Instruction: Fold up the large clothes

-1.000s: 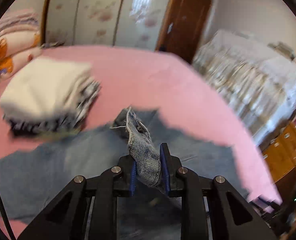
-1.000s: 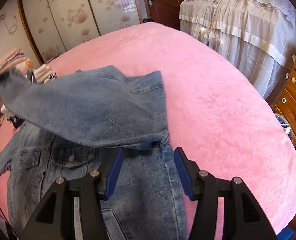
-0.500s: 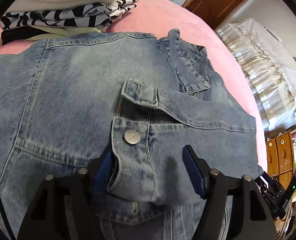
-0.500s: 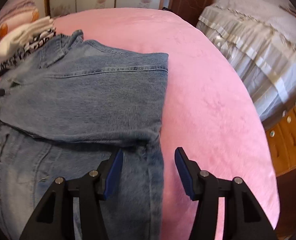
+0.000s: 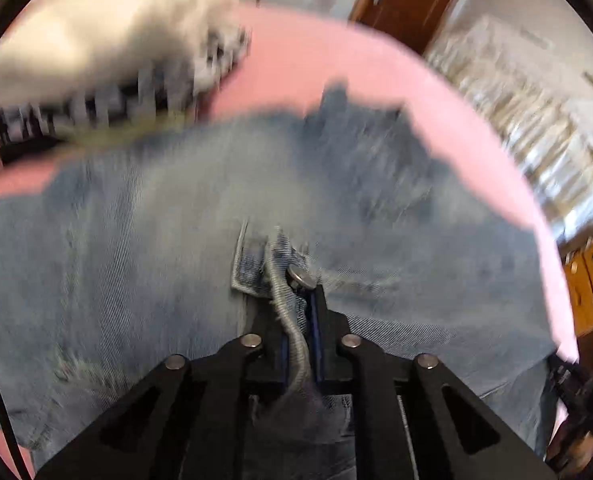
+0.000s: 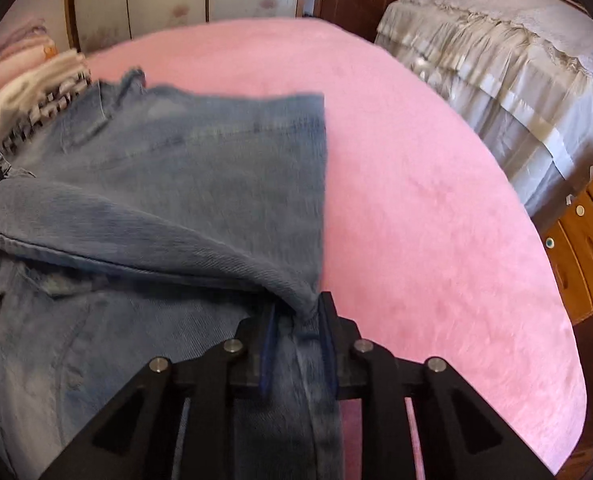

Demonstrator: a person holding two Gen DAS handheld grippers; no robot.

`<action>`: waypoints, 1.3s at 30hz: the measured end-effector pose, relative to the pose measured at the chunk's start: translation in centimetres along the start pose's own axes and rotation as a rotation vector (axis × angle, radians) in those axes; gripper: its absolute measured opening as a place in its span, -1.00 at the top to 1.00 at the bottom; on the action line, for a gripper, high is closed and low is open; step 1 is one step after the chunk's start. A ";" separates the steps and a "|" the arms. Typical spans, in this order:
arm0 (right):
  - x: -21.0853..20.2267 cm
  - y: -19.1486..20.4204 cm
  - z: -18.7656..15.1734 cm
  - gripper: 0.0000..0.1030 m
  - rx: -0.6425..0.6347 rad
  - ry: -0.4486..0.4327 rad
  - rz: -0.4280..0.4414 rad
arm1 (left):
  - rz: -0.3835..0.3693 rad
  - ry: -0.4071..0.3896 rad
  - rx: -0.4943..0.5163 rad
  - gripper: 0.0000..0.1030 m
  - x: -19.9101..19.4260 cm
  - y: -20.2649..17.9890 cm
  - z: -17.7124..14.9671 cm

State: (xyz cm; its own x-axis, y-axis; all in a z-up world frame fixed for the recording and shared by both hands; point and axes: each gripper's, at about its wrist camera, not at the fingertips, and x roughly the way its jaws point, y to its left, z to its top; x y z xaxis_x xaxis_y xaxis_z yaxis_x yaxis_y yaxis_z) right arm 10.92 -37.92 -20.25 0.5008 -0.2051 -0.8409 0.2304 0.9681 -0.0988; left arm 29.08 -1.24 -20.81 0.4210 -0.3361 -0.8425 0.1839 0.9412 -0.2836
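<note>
Half a second ago both pairs of jaws stood wide over the flat denim; since then each has just been closing and now pinches cloth. Low in the centre of the left wrist view, the left gripper (image 5: 296, 312) has its blue pads nearly together on a narrow bunched strip of the denim jacket (image 5: 136, 248), with a metal snap button (image 5: 300, 276) sitting just above the fingertips. That view is blurred, so finer seams cannot be made out. The jacket fills the middle and lower part of the frame, lying on the pink bedspread (image 5: 336, 52), and a stack of folded clothes (image 5: 108, 68), white on top with black-and-white stripes beneath, sits in the upper left, touching the jacket's far edge. In the right wrist view the right gripper (image 6: 298, 320), bottom centre, is closed less tightly on a thicker gathered fold of the jacket (image 6: 200, 168), where the folded-over panel's right edge runs down into the pads. The jacket covers the left half of that frame, the pink bedspread (image 6: 416, 200) the right half. A cloth-draped piece of furniture (image 6: 496, 60) stands at upper right, and wooden drawers (image 6: 580, 248) at the right edge.
</note>
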 end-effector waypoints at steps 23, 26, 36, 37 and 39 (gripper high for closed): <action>4.9 -3.9 12.8 -0.36 0.242 0.042 0.271 | -0.057 0.073 0.018 -0.13 2.3 1.9 5.6; 6.9 -4.5 13.6 -0.36 0.281 0.061 0.246 | -0.025 0.088 0.077 -0.13 3.0 1.2 5.3; 9.3 -4.7 14.4 0.50 0.283 0.068 0.217 | -0.030 0.101 0.079 0.29 3.7 0.2 5.6; 9.3 -4.7 14.4 0.58 0.272 0.072 0.201 | -0.030 0.089 0.080 0.33 3.4 0.2 5.6; 8.9 -5.0 14.4 0.75 0.277 0.051 0.200 | -0.015 0.050 0.107 0.40 2.5 -0.4 5.9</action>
State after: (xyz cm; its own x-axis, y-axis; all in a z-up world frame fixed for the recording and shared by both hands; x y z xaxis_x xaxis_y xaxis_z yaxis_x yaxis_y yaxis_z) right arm 26.19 -46.69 -19.57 0.5179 -0.0007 -0.8554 0.3528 0.9111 0.2129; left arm 35.30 -2.64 -20.09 0.3733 -0.3456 -0.8609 0.2844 0.9260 -0.2484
